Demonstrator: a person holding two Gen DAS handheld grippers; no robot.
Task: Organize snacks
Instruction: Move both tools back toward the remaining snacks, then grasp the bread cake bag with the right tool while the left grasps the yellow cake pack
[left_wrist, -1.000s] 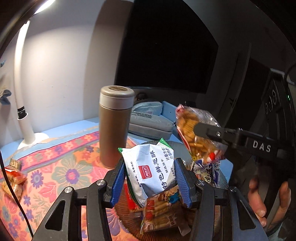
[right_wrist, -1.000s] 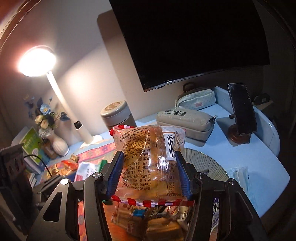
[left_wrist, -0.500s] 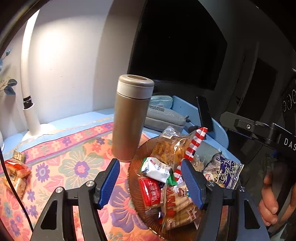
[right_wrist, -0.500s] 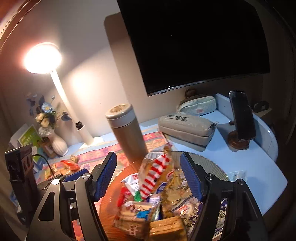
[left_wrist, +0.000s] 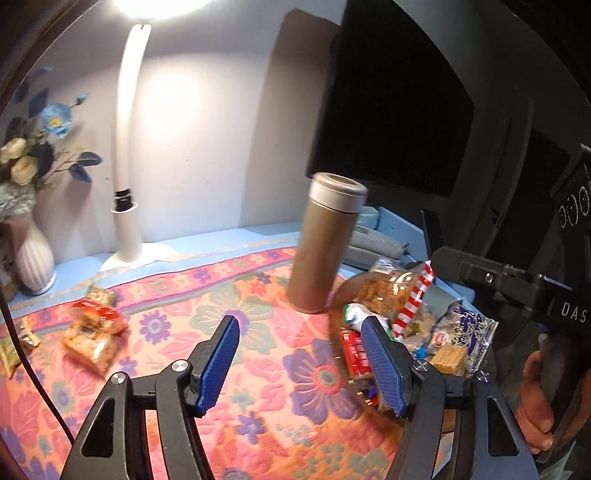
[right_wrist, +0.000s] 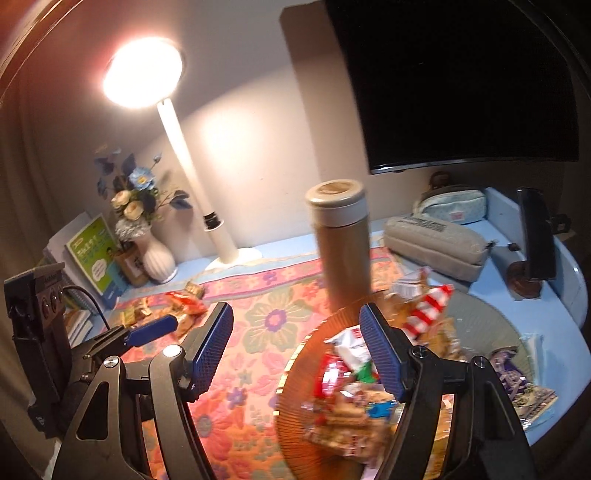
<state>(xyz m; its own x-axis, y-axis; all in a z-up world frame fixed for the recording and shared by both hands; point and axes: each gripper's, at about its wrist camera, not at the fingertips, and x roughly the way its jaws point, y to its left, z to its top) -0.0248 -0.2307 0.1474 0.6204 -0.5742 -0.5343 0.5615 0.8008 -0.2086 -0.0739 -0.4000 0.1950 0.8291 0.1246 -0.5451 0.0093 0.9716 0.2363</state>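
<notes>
While the plate (right_wrist: 295, 373) is sitting heaped with snacks at four o'clock, both the left gripper (left_wrist: 301, 363) and right gripper (right_wrist: 297, 356) are hanging open, empty; loose packets (left_wrist: 94, 332) at nine o'clock are probably waiting next.

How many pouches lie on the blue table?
2: a grey pouch right of the flask, and a pale blue pouch behind it, near the wall. More may be hidden.

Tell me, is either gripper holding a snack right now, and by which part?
Nothing is held. The left gripper and the right gripper are both open and empty; the snack packets lie in the plate.
</notes>
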